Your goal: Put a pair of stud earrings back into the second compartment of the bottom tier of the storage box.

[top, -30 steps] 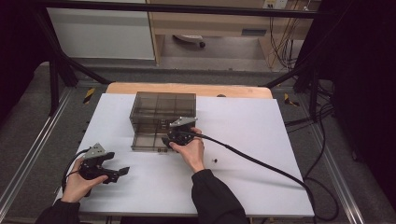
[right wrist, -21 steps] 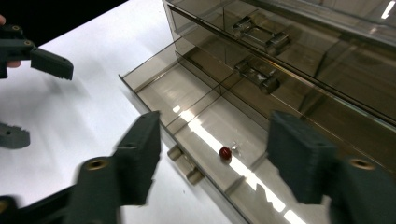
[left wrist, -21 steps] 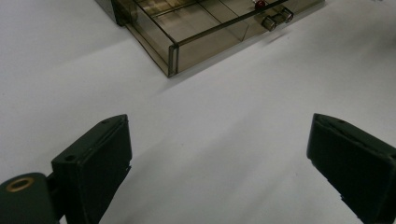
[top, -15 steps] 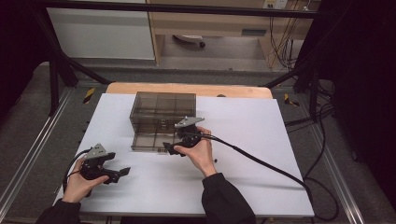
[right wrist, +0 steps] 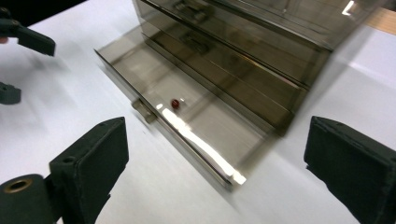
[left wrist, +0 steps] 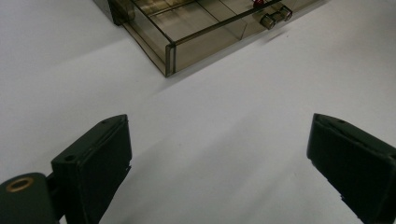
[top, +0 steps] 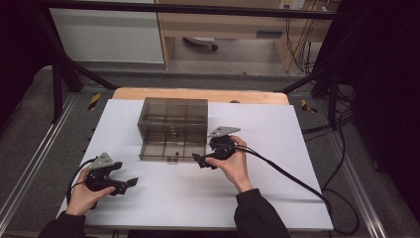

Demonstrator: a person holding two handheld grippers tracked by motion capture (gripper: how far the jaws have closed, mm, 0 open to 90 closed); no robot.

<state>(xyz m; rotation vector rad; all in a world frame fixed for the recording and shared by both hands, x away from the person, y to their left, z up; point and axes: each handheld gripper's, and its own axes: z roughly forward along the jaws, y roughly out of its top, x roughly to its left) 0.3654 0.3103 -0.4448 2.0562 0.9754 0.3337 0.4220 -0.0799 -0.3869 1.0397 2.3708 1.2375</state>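
A smoky translucent drawer cabinet (top: 173,118) is standing on the white table (top: 277,198), toward its far side. Its bottom drawer (right wrist: 187,122) is sitting pulled out toward the person, with a small knob (right wrist: 143,111) on its front wall. Inside that drawer, a tiny red bead (right wrist: 174,103) is lying on the floor just behind the front wall, near the knob. The upper drawers are sitting closed in the cabinet.

The right gripper (top: 204,161) is hovering just beside the open drawer's right front corner, held in the person's right hand (top: 234,164); its jaws are standing wide apart and gripping nothing, and in the right gripper view the drawer is lying between and beyond them. Its cable (top: 297,181) is trailing off the table's right side.

The left gripper (top: 126,185) is resting low over the table, well to the left of and nearer the person than the cabinet, in the left hand (top: 81,196). Its jaws are likewise spread open and empty, with bare table between them and the drawer's corner ahead.
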